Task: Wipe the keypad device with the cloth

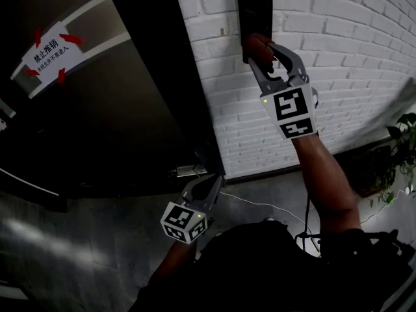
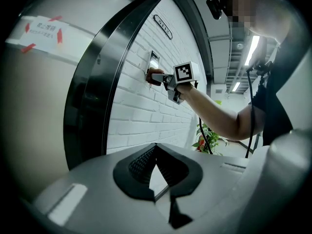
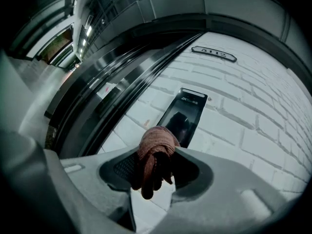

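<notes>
The keypad device (image 1: 253,12) is a black upright panel on the white brick wall (image 1: 351,57). My right gripper (image 1: 262,49) is raised to its lower edge, shut on a bunched red-brown cloth (image 1: 256,44) that touches or nearly touches the panel's bottom. In the right gripper view the cloth (image 3: 156,147) bulges out between the jaws just below the keypad device (image 3: 184,112). My left gripper (image 1: 209,188) hangs low by the door's foot, shut and holding nothing. The left gripper view shows its own jaws (image 2: 156,177) together, and the right gripper (image 2: 163,78) with the cloth (image 2: 154,75) at the panel (image 2: 153,61).
A dark door (image 1: 110,122) stands left of the wall, with a white paper notice (image 1: 52,49) taped on in red. A potted plant (image 1: 402,145) is at the right. A white cable (image 1: 270,208) lies on the floor below the wall. A small plate (image 3: 213,54) hangs above the keypad.
</notes>
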Action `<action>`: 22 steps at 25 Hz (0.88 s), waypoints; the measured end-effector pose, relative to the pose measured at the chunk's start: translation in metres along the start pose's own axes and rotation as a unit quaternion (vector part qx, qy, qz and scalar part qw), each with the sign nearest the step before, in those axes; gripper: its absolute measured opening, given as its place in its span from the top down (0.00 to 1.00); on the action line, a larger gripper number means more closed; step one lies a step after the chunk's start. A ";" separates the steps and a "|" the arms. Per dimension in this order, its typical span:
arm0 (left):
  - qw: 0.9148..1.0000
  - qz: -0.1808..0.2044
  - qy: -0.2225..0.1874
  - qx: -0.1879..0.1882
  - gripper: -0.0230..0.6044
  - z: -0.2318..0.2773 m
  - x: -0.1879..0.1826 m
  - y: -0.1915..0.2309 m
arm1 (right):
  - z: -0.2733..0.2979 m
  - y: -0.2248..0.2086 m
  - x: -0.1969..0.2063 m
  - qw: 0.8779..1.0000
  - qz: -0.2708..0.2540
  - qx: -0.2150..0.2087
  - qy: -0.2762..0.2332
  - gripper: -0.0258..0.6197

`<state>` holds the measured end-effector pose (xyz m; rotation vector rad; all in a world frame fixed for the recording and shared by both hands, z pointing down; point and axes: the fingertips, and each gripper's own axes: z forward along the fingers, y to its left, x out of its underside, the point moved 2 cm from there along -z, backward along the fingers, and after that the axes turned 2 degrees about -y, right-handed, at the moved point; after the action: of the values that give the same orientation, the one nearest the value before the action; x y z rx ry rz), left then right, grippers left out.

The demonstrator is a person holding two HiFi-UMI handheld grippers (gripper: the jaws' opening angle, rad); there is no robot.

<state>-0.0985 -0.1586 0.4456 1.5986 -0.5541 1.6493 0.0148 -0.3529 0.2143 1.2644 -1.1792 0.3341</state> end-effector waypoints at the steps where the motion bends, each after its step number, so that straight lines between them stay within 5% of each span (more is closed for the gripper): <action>1: 1.000 0.000 0.000 0.001 0.94 -0.001 0.000 0.000 | 0.000 0.001 0.001 1.000 0.000 0.000 0.002 0.72; 22: 1.000 -0.007 -0.008 0.009 0.94 -0.031 0.004 0.005 | -0.001 0.022 0.031 0.996 0.040 -0.011 0.074 0.72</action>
<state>-0.1226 -0.1375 0.4462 1.6268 -0.5365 1.6371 0.0114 -0.3564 0.2519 1.1554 -1.1060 0.4637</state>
